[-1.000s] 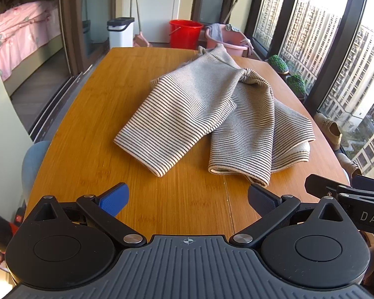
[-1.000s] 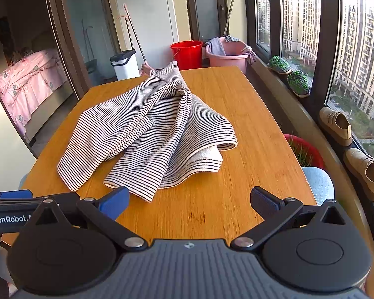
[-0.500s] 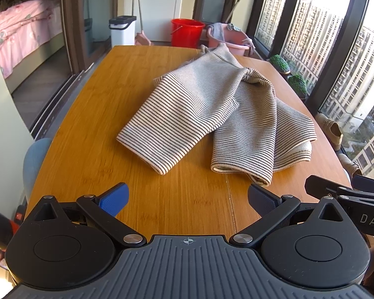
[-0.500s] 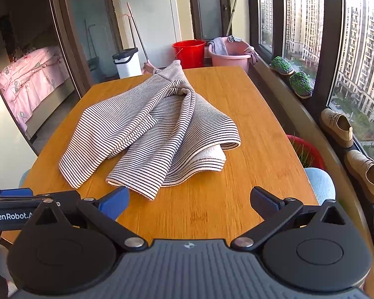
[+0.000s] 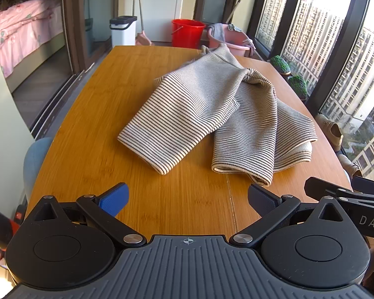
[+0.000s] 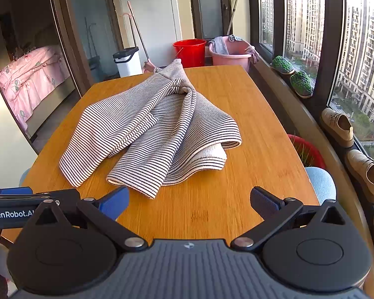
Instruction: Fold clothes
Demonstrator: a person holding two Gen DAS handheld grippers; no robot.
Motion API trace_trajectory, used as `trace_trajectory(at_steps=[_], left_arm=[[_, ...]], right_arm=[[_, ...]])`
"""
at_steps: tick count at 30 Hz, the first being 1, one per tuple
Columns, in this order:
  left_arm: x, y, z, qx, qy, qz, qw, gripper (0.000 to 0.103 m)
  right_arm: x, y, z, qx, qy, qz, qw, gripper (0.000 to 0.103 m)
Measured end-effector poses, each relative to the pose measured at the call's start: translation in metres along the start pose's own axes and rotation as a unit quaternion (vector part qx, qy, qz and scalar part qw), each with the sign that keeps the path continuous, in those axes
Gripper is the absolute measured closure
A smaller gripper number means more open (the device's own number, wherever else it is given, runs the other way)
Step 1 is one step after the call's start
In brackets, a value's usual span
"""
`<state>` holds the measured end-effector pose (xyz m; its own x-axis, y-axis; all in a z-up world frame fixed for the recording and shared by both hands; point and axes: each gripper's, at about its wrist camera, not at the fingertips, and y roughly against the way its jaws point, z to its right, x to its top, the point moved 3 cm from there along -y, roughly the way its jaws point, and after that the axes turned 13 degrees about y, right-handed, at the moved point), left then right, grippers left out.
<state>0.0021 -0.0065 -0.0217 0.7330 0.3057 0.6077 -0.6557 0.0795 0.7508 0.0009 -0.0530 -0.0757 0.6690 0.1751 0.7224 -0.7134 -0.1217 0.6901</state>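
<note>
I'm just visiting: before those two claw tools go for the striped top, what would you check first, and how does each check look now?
1. Left gripper jaws open, empty: ok.
2. Right gripper jaws open, empty: ok.
3. Striped garment lying flat: not ok, bunched and twisted.
4. Garment fully on wooden table: cannot tell, far end reaches the edge.
5. Near hem within reach, unobstructed: ok.

The tabletop [image 5: 92,129] is smooth, satiny wood with fine grain. On it lies a striped garment [image 5: 212,109] of soft ribbed knit cloth, matt. Near the camera, the left gripper [image 5: 187,196] is matt black plastic with shiny metal rivets.
</note>
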Motion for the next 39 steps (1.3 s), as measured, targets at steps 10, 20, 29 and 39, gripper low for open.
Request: trace_trajectory(at_steps=[10, 20, 29, 39], left_arm=[[-0.0002, -0.0003, -0.0008, 0.0, 0.0, 0.001, 1.0, 0.0], [0.0014, 0.0005, -0.0013, -0.001, 0.002, 0.003, 1.0, 0.0], [0.0022, -0.0005, -0.0016, -0.002, 0.004, 0.002, 1.0, 0.0], [0.0058, -0.0017, -0.0046, 0.011, 0.022, 0.01, 0.9996, 0.0]], right_arm=[[-0.0004, 0.0002, -0.0014, 0.0, 0.0, -0.001, 1.0, 0.0], [0.0004, -0.0007, -0.0027, 0.002, 0.004, -0.003, 1.0, 0.0], [0.0006, -0.0004, -0.0029, 0.001, 0.005, -0.001, 1.0, 0.0], [0.0029, -0.0025, -0.0041, -0.001, 0.01, -0.002, 1.0, 0.0]])
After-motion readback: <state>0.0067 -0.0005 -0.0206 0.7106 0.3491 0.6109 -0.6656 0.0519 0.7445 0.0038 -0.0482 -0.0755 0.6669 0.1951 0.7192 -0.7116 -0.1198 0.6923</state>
